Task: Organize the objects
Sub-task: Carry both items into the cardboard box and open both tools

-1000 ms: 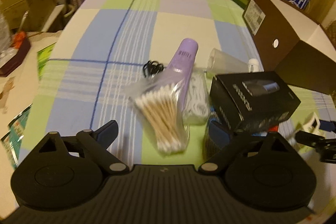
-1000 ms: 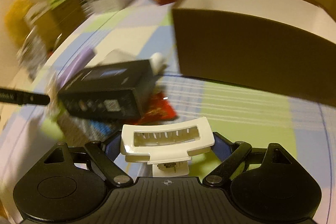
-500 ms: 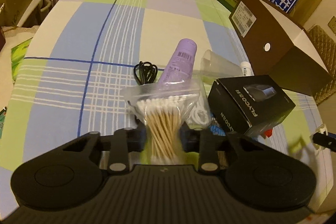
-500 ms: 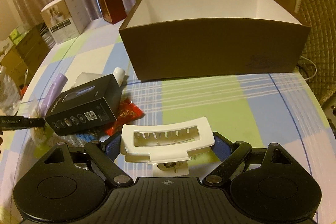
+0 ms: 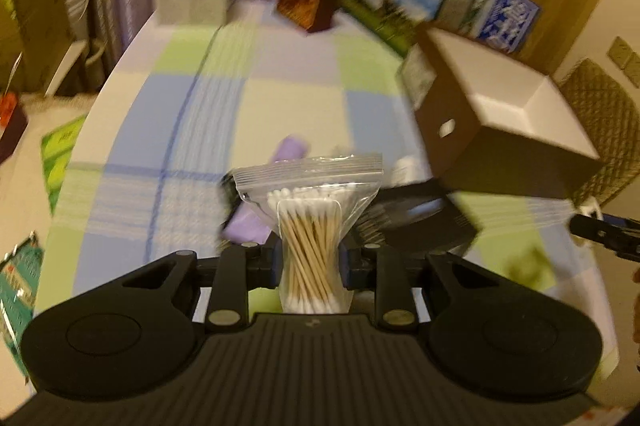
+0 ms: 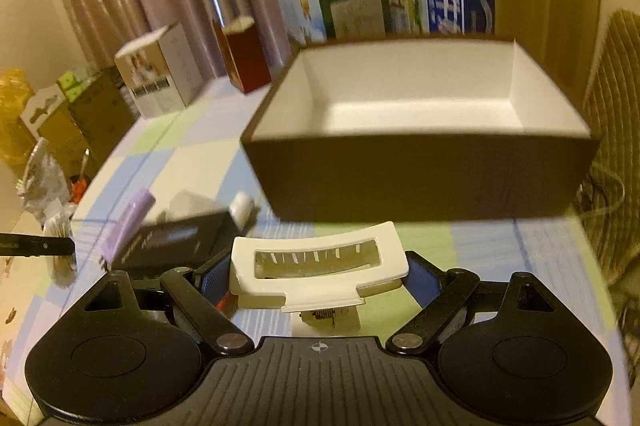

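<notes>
Item, left gripper (image 5: 310, 262): clenched on the cotton-swab bag (image 5: 308, 218), held above the table — slick film, may slide out. Item, right gripper (image 6: 320, 276): clamped on the white hair clip (image 6: 320, 266), short of the brown box (image 6: 420, 178) — a low carry risks catching its near wall.

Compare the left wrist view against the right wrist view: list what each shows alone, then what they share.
Left wrist only: the left gripper shut on a bag of cotton swabs.

Right wrist only: the right gripper shut on a white hair clip.

Both: the open brown box, the purple bottle, the black carton and the checked tablecloth.
</notes>
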`<state>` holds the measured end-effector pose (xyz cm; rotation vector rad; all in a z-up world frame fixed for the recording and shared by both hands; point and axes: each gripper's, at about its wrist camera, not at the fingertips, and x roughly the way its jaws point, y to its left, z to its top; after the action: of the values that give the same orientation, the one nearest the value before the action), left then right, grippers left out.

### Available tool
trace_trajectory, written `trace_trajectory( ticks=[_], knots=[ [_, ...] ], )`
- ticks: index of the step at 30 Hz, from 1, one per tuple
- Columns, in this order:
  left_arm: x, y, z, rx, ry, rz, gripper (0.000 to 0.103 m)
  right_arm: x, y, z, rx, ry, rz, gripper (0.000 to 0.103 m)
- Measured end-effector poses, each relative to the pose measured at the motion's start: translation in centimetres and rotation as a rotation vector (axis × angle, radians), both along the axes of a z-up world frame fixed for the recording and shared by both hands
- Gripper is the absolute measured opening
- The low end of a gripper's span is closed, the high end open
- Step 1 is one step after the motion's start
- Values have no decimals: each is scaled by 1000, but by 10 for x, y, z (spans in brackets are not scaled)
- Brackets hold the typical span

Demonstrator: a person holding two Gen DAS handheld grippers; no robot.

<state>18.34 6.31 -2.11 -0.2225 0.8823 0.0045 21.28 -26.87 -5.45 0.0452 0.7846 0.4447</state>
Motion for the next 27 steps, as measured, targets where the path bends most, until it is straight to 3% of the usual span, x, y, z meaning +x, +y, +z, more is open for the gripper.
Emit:
trace_trajectory(
  ticks=[7, 16, 21, 27],
  knots=[
    [45, -84, 35, -14, -76, -114, 22, 40, -43, 32, 7, -100, 21, 85],
    [139, -190, 51, -25, -117, -216, 22, 116, -92, 48, 17, -191, -22, 85],
    [186, -224, 35, -19, -69, -239, 22, 160, -98, 32, -28, -145, -3, 85],
    [228, -242, -7, -25, 75, -236, 22, 194, -93, 2, -65, -28, 70, 85]
  ],
)
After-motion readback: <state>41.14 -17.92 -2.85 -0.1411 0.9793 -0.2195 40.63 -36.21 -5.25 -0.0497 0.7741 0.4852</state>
